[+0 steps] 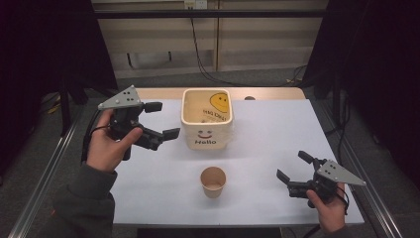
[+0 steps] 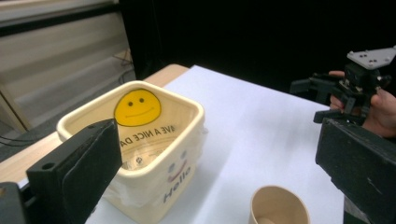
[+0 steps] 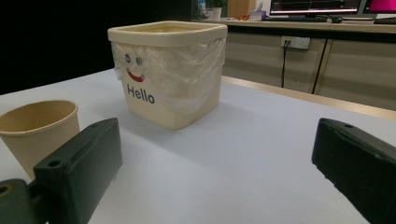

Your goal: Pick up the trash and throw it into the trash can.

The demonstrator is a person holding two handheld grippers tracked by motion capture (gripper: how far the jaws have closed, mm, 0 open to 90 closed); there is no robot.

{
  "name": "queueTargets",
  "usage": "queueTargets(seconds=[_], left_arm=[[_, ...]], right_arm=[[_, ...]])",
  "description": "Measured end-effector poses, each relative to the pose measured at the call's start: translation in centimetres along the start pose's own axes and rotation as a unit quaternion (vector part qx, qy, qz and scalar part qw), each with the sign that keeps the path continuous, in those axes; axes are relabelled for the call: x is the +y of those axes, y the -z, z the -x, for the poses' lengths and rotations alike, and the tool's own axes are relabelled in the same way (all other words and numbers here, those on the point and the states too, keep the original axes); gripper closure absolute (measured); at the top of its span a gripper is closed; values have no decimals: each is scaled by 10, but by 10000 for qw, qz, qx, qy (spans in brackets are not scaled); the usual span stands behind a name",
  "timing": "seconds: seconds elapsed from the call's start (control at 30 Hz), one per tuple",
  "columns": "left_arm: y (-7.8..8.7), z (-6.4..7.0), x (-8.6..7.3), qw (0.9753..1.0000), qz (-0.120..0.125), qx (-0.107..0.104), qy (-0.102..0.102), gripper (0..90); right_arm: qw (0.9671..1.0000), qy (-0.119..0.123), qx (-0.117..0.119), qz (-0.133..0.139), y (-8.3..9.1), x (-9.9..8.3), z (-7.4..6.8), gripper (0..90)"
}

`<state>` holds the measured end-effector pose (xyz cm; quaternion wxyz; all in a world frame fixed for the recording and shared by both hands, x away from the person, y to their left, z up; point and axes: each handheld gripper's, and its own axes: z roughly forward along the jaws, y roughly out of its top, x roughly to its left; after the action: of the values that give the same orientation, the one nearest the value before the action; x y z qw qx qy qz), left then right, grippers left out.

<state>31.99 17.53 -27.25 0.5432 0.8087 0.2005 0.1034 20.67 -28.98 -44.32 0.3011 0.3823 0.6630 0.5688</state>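
We've got the left tongs point(image 1: 159, 120) raised w/ jaws wide apart, nothing gripped, just beside the cream "Hello" bin point(image 1: 206, 119) at the counter's point(image 1: 277, 129) back-centre. Paper cup point(image 1: 213, 181) stands upright in front of the bin, apart from it. Right tongs point(image 1: 293, 166) low nr the cup's right, jaws spread, empty.

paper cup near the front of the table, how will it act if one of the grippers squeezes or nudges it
The paper cup stands upright and looks nearly empty, so it is probably very light and would slide or tip on the smooth white table at a nudge. Its thin walls would likely dent under a hard squeeze. Tipped over, its tapered shape would probably roll in a curve.
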Motion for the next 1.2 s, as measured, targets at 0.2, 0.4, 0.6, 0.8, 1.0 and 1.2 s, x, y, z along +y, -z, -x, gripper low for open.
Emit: queueTargets(seconds=[0.2, 0.4, 0.6, 0.8, 1.0, 1.2], left_arm=[[-10, 5, 8, 9992, -375, -132, -35, 1], [-19, 7, 13, 9971, -723, -227, -34, 3], [-28, 12, 20, 9931, -1134, -267, -152, 3], [-38, 19, 27, 9875, -1478, -462, -297, 7], [-51, 25, 32, 9773, -1962, -642, -482, 9], [-63, 32, 35, 9671, -2381, -702, -550, 9]], right_arm=[[10000, -2, 9, -11, 0, 0, 0, 13], [10000, 5, 10, -14, 0, 0, 0, 13], [10000, 3, 24, -6, 0, 0, 0, 13], [10000, 10, 30, -24, -1, 0, 0, 13], [10000, 19, 44, -34, 0, 0, 0, 13], [10000, 47, 37, -55, 0, 0, 1, 13]])
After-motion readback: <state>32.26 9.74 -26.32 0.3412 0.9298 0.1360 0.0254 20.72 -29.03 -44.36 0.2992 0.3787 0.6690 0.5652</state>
